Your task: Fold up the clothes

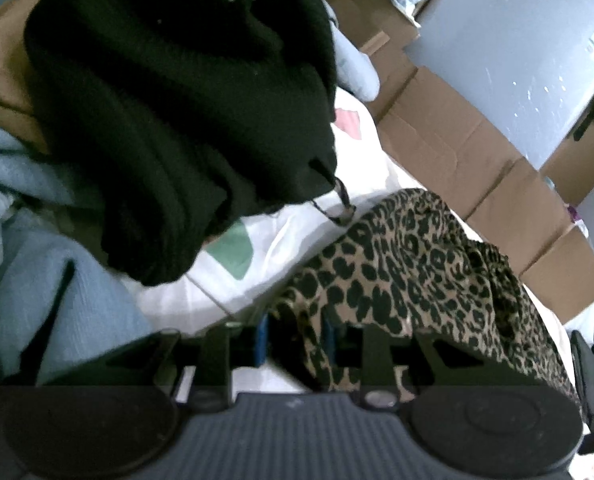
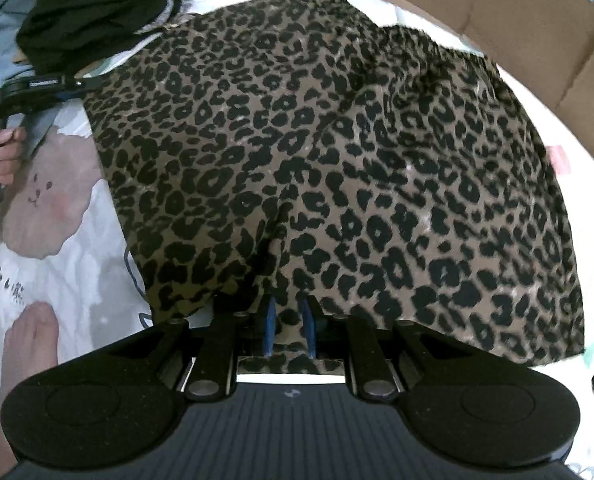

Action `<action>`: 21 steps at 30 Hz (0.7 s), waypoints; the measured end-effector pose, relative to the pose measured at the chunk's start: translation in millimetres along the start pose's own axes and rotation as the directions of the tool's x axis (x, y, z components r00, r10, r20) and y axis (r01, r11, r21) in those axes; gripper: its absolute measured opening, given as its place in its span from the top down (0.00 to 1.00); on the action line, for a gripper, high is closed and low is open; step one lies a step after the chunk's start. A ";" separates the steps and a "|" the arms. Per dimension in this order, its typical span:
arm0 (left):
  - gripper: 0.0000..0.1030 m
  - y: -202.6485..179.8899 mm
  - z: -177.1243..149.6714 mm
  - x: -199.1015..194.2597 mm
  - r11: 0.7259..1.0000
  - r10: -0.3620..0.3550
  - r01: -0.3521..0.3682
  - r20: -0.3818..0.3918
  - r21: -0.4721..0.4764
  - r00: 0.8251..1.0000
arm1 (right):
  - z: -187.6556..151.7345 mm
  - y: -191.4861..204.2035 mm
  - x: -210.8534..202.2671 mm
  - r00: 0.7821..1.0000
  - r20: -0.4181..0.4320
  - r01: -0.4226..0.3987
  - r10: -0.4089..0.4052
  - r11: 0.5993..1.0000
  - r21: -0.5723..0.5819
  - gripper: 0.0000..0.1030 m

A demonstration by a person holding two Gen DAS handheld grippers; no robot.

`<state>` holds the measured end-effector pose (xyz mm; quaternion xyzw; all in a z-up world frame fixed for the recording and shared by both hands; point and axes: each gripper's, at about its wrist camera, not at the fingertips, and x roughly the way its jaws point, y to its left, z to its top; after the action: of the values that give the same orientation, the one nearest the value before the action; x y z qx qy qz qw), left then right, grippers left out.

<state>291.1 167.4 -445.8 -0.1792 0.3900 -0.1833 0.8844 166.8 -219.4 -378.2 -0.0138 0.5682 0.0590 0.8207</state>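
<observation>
Leopard-print fabric garment (image 2: pixel 337 152) lies spread on the white cartoon-print bedsheet (image 2: pixel 65 240) — right gripper (image 2: pixel 289 332) clamps its near hem, left gripper (image 1: pixel 293 340) pinches its left edge. Thin cloth could slip free if either pulls unevenly. Only the left wrist view shows the black knit sweater (image 1: pixel 169 112) piled beyond.

The left gripper (image 1: pixel 295 340) points down at a slant, its blue-padded fingers (image 1: pixel 262 340) closed on a fold of the leopard-print garment (image 1: pixel 417 264). The right gripper (image 2: pixel 290 330) points steeply down, and its fingers (image 2: pixel 270 330) pinch the same garment's near edge. A hand (image 2: pixel 5 156) grasps the left gripper's handle at the right wrist view's left edge.
</observation>
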 end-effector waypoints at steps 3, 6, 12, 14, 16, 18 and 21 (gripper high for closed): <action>0.82 0.7 1.1 -1.8 1.000 0.003 -0.003 -0.006 -0.003 1.000 | -2.1 -11.9 -7.2 1.000 0.025 -0.008 0.007 1.000 0.007 0.80; 0.90 -0.4 4.6 -2.9 1.000 0.010 -0.010 -0.009 -0.009 1.000 | -10.2 -25.5 -9.6 0.998 0.057 -0.015 0.012 0.998 0.059 0.80; 0.94 -16.6 12.0 -6.1 0.999 0.011 -0.009 -0.045 0.050 0.999 | -27.5 -44.7 -7.8 0.990 0.140 -0.036 0.012 0.986 0.165 0.79; 0.94 -21.6 13.3 -5.5 0.998 0.023 -0.020 -0.059 0.059 0.998 | -31.2 -52.2 -4.1 0.988 0.153 -0.033 0.001 0.978 0.207 0.79; 0.94 -25.7 13.7 -4.5 0.998 0.037 -0.032 -0.070 0.061 0.997 | -34.6 -60.6 -1.1 0.987 0.163 -0.025 -0.013 0.973 0.230 0.79; 0.94 -29.0 13.3 -3.1 0.997 0.051 -0.047 -0.078 0.056 0.996 | -37.8 -68.4 1.8 0.984 0.172 -0.009 -0.034 0.969 0.246 0.79; 0.95 -36.5 13.2 -0.5 0.995 0.068 -0.061 -0.101 0.075 0.993 | -43.6 -83.0 4.3 0.979 0.197 -0.008 -0.051 0.957 0.290 0.79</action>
<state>294.0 138.2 -420.4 -0.1251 0.4339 -0.1774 0.8744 137.1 -305.4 -401.3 0.1060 0.4841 -0.0326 0.8679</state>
